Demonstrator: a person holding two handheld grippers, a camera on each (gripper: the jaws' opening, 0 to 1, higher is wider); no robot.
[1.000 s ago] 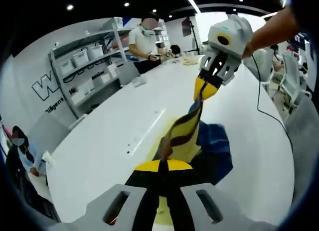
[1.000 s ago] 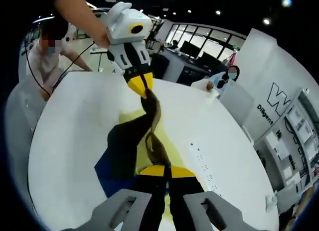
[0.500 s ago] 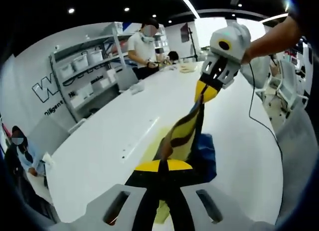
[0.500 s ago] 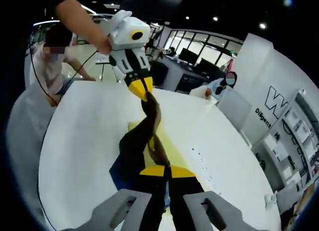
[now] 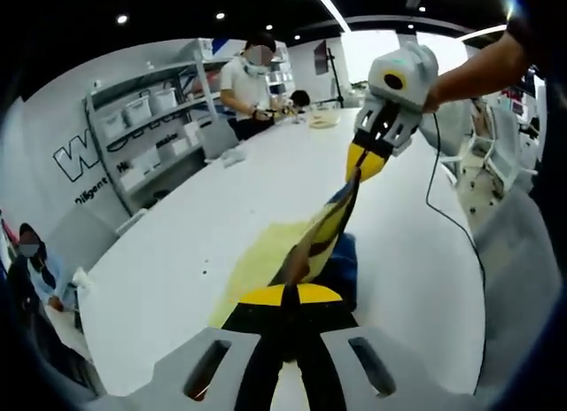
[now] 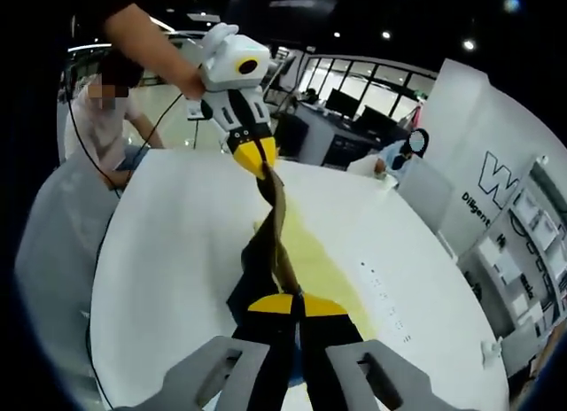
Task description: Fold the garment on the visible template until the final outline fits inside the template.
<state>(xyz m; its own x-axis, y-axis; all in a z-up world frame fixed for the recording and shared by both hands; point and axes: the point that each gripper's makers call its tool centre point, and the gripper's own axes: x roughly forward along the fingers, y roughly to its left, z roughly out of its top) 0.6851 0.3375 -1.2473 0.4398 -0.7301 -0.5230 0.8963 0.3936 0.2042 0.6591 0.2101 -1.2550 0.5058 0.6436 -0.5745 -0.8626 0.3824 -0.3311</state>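
A smooth white surface carries a flat pale-yellow template. Above it, a soft yellow, dark-striped garment is stretched taut, pinched between the closed left gripper and right gripper fingers.

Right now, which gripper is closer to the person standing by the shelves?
Right. The right gripper is raised farther along the table toward the standing person; the left gripper sits at the near end, the garment stretched between them.
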